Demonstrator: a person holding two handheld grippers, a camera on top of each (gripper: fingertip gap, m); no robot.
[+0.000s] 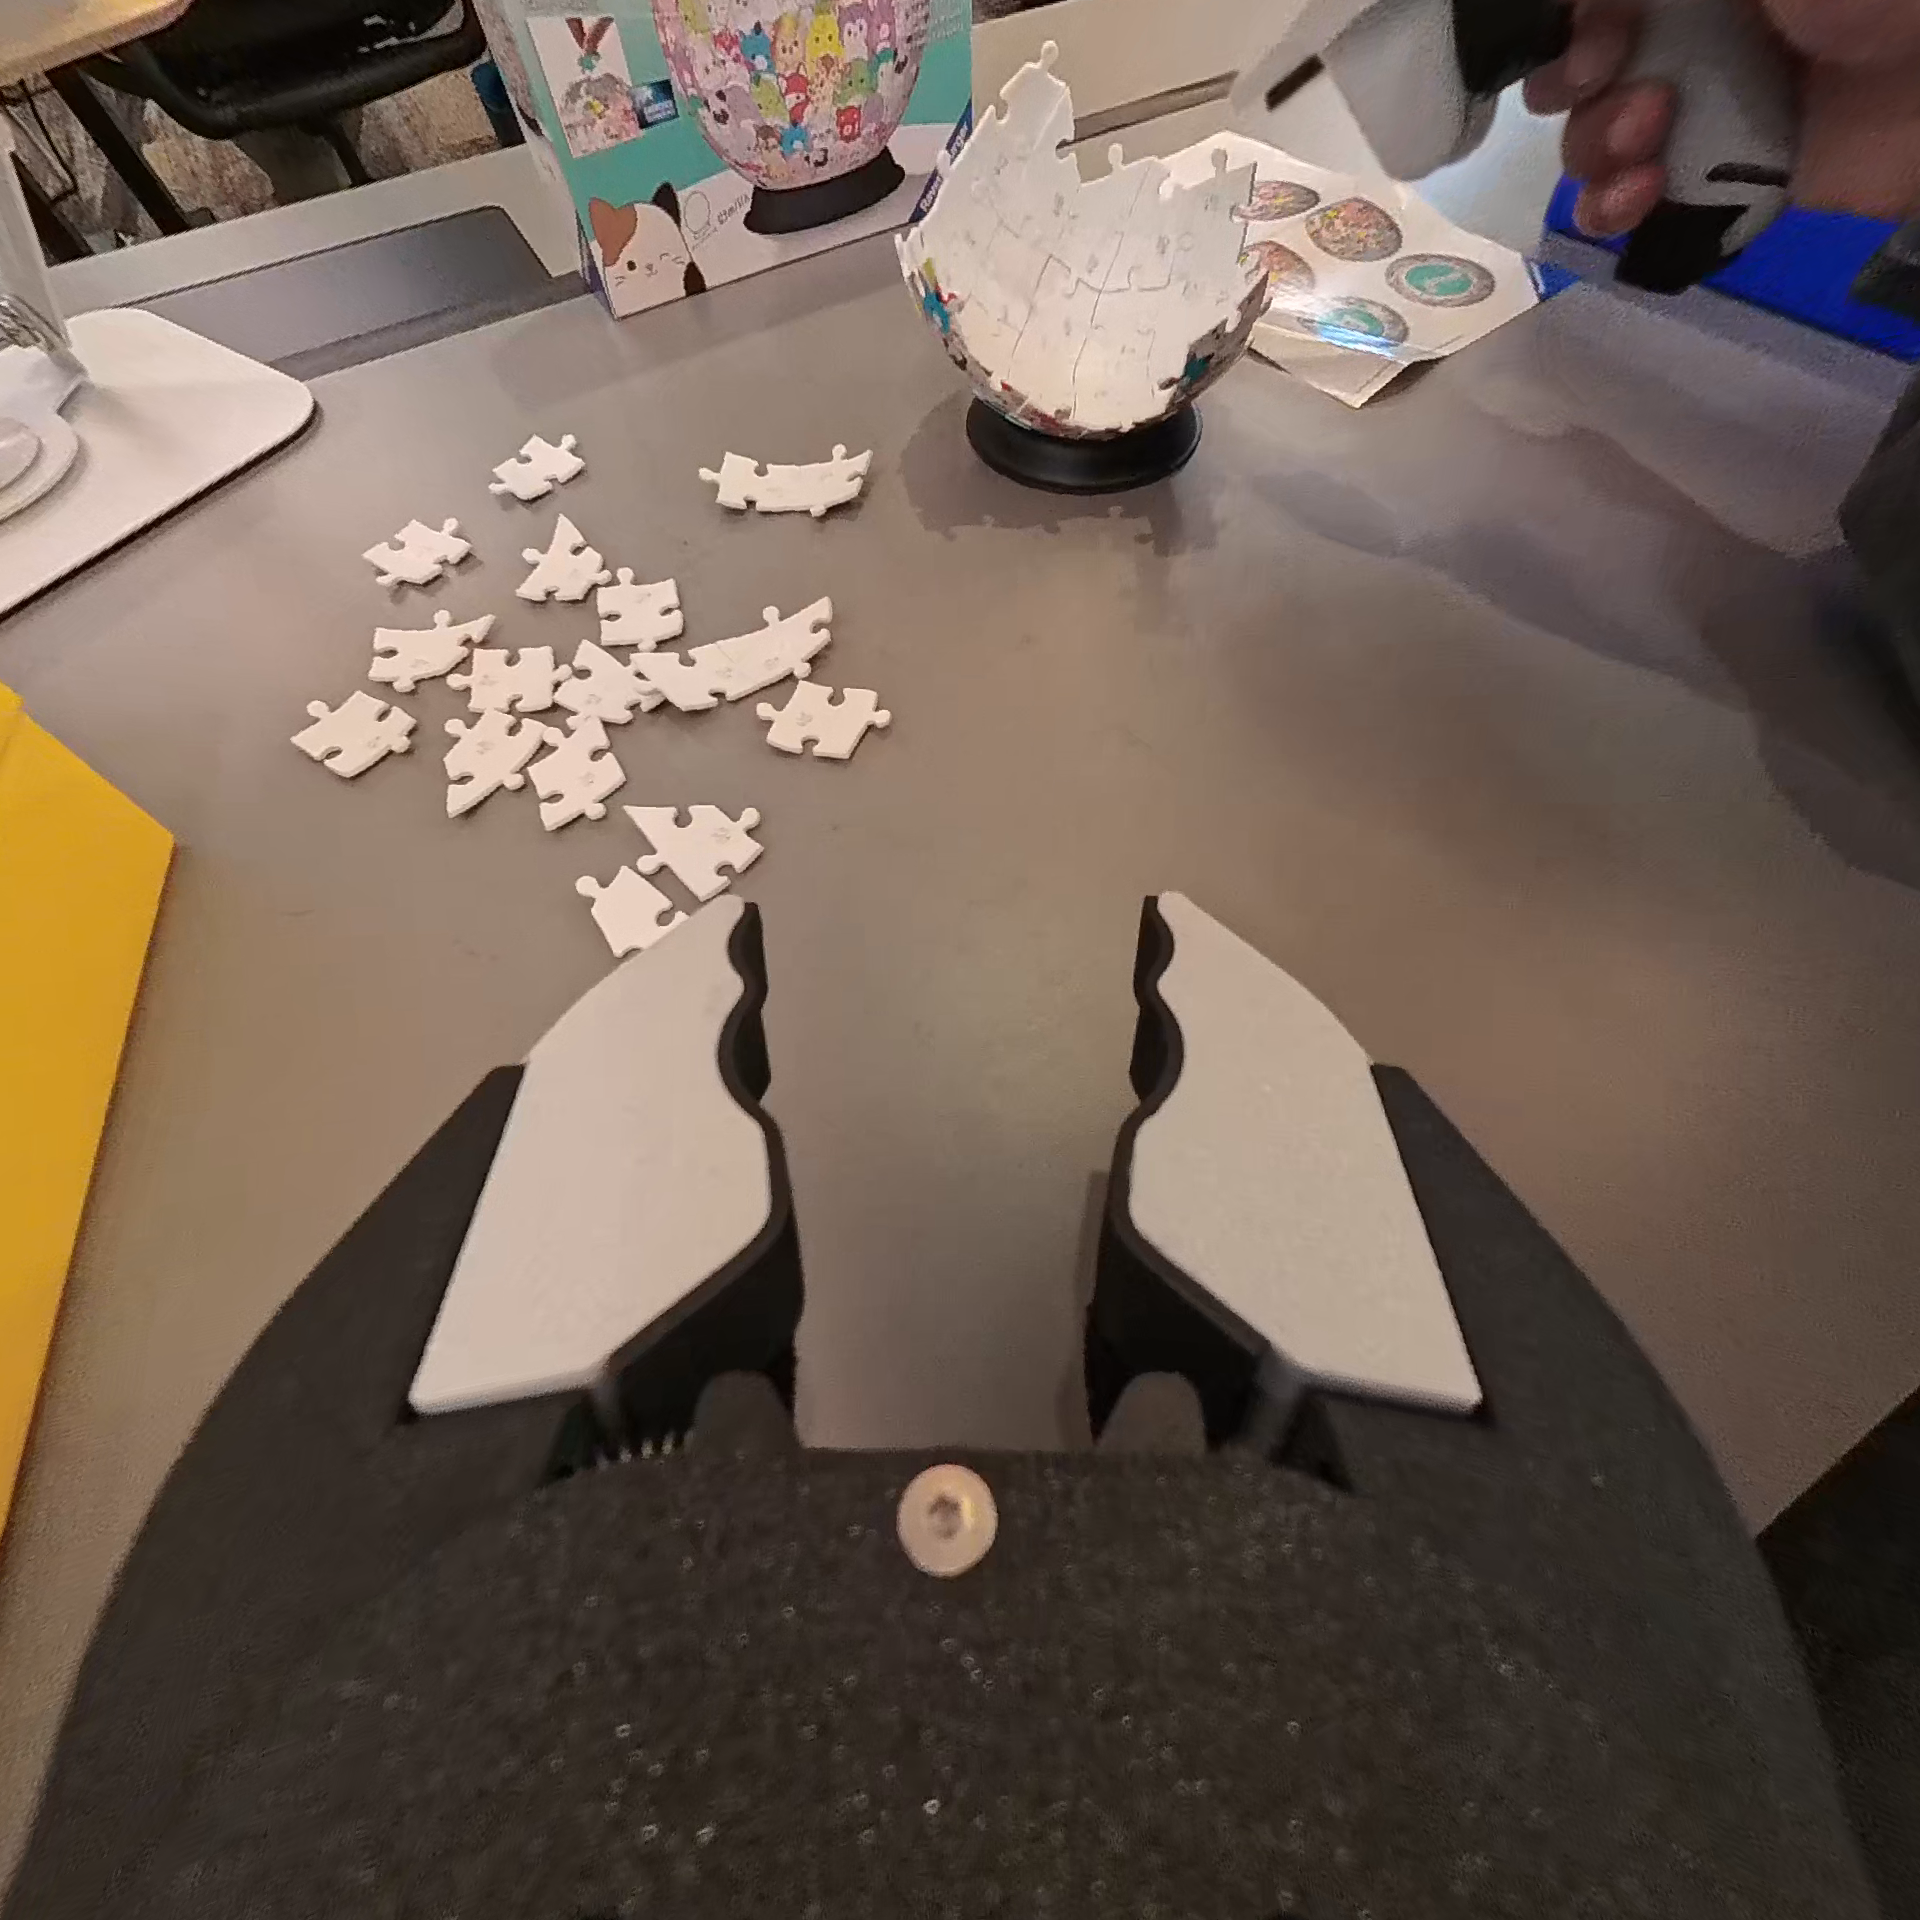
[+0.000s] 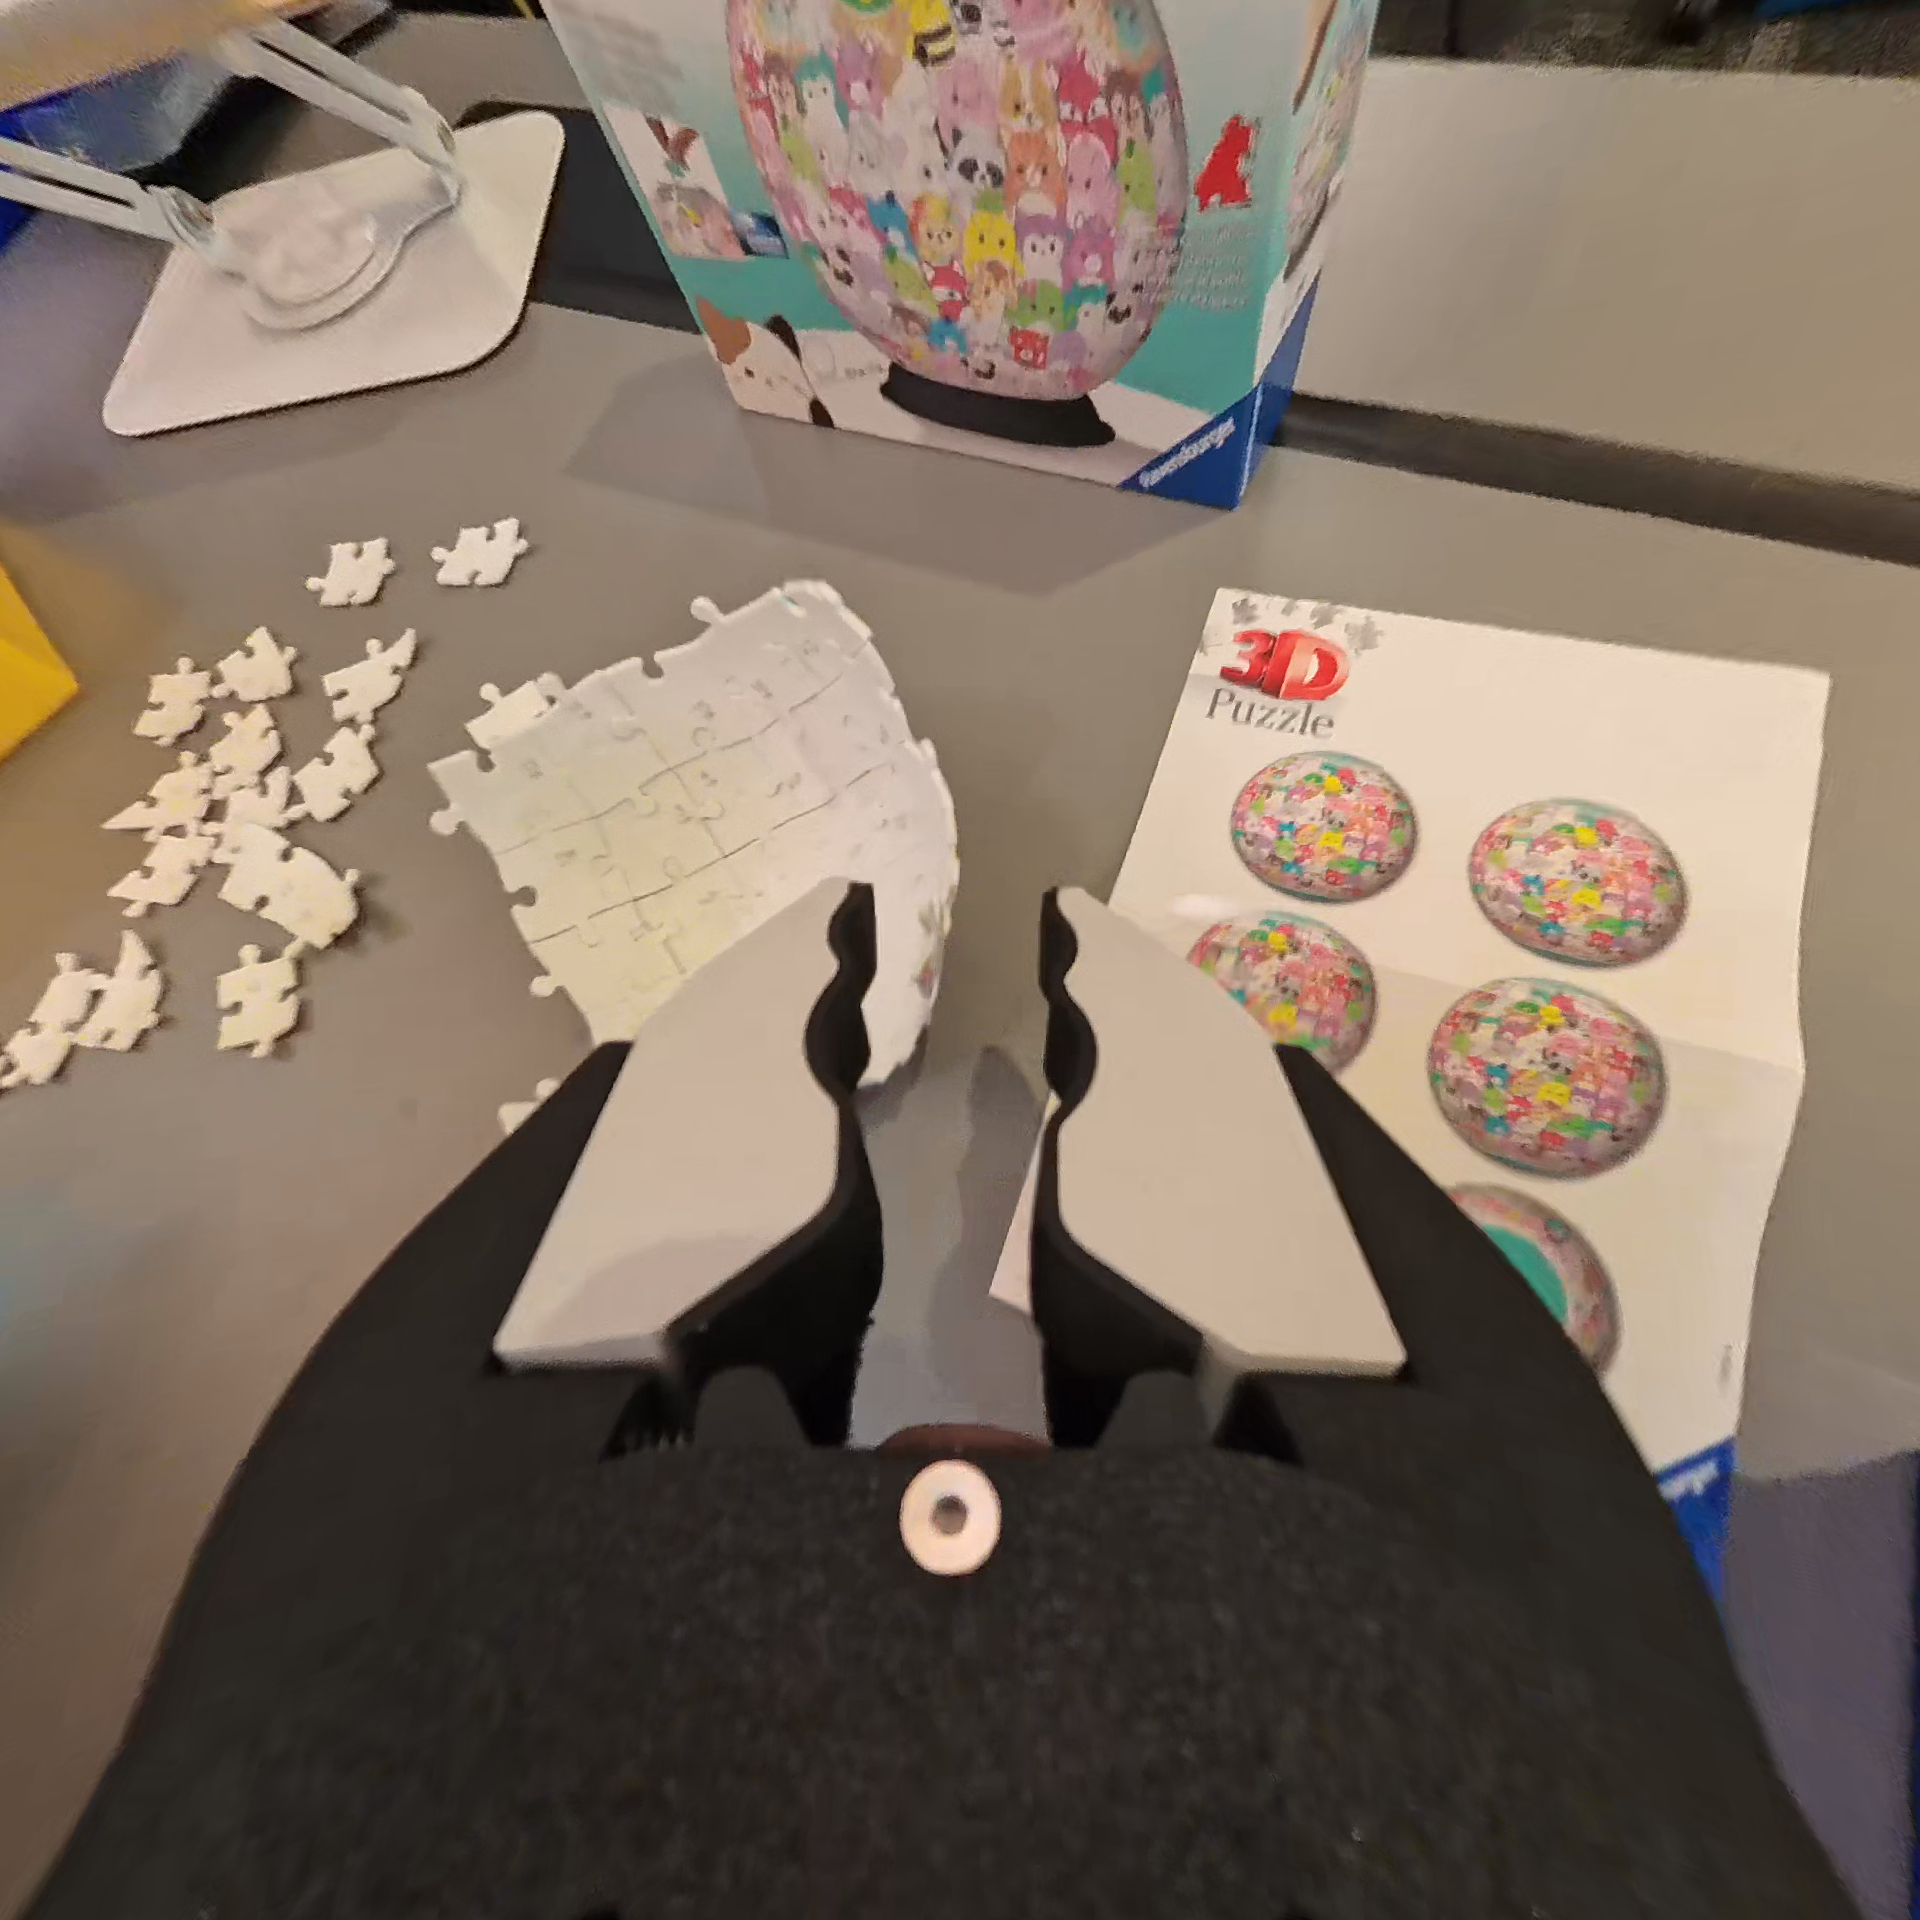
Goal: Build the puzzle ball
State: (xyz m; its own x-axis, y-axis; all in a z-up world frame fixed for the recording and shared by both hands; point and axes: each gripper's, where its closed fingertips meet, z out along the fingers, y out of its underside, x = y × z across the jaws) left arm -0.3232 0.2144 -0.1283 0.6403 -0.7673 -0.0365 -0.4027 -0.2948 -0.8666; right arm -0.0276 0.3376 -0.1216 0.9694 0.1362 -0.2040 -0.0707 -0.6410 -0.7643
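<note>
A: Hovering over the half-built puzzle ball [image 2: 717, 810] on its black stand [image 1: 1084, 442], we are holding the right gripper [image 2: 951, 909] with jaws apart and empty; nudging the thin shell could be popping joints loose.

B: We are keeping the left gripper [image 1: 951, 914] spread and empty too, beside the loose pieces [image 1: 582, 696]. Flat pieces are risking slipping when pinched.

A: We are seeing open grey table [image 1: 1351, 779] on the right. The box [image 2: 987, 260], instruction sheet [image 2: 1507, 727] and yellow thing [image 1: 62, 935] are hemming us in.
</note>
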